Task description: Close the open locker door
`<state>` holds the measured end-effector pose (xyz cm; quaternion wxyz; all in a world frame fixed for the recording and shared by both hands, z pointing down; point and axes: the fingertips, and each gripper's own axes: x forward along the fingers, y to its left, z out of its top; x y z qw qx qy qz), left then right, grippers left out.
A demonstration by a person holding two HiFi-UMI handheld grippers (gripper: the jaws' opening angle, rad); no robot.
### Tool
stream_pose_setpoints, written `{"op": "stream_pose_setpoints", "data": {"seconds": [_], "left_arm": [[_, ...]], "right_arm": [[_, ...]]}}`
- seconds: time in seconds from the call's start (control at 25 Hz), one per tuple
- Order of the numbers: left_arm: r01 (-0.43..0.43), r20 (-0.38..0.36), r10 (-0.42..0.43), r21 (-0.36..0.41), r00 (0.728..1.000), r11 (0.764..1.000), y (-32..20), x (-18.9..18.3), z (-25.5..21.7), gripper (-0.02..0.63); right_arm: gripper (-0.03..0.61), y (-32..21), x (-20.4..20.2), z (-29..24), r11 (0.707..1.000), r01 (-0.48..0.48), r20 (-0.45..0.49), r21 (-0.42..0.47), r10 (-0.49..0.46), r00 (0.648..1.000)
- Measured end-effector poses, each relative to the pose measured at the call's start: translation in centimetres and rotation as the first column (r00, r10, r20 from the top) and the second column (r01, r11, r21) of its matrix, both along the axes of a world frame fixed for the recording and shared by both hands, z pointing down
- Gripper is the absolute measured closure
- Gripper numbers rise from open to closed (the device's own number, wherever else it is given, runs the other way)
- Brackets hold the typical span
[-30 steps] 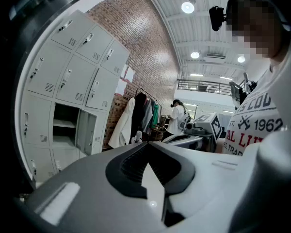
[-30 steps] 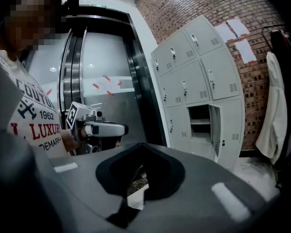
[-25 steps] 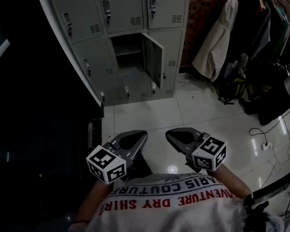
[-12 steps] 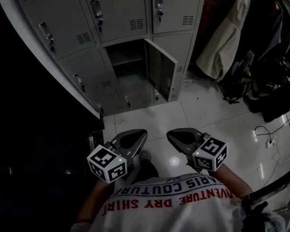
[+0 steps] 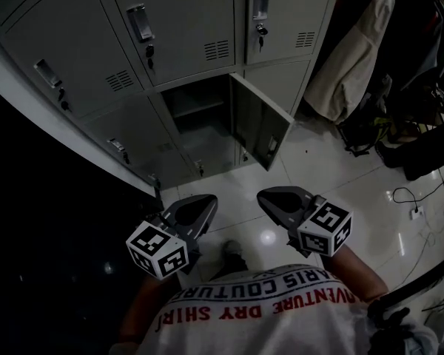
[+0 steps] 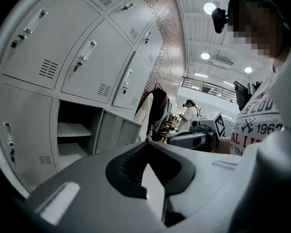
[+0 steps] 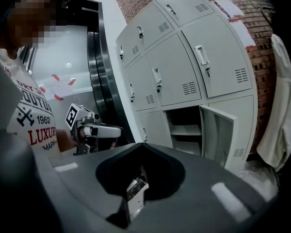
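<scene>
Nearest me, the left claw and right claw hang side by side above the floor, apart from each other. Each has its jaws drawn together to a point, with nothing between them. Neither touches anything.

Beyond them stands the locker bank. The open door is in the lower row, hinged on its right edge and swung out towards me, well clear of both claws. Its compartment shows a shelf and no contents I can make out.

Assessment: I judge the door to be thin sheet metal, light, stiff and free-swinging, with smooth paint that may be slippery. No grip is needed. I would press the right claw against the outer face near the free edge and push it home. It may rebound if pushed hard.
</scene>
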<state>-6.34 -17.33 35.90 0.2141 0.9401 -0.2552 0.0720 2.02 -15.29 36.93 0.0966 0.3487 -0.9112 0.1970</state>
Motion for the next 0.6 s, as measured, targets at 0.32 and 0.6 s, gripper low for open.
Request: {"op": "stream_pose_setpoints", "data": {"seconds": [0.32,0.6], "left_arm": [[-0.049,0.009,0.050,-0.044,0.999,0.998,-3.5,0.6,2.0,0.609],[-0.075,0.030,0.077,-0.070,0.997,0.995,-5.9,1.0,3.4,0.609]], "right_arm": [[0.580,-4.5,3.3,4.3,0.991,-0.121,-0.057,-0.050,0.118,0.991],[0.580,-10.0,10.9,7.5,0.958,-0.281,-0.156,-0.049,0.270,0.950]]}}
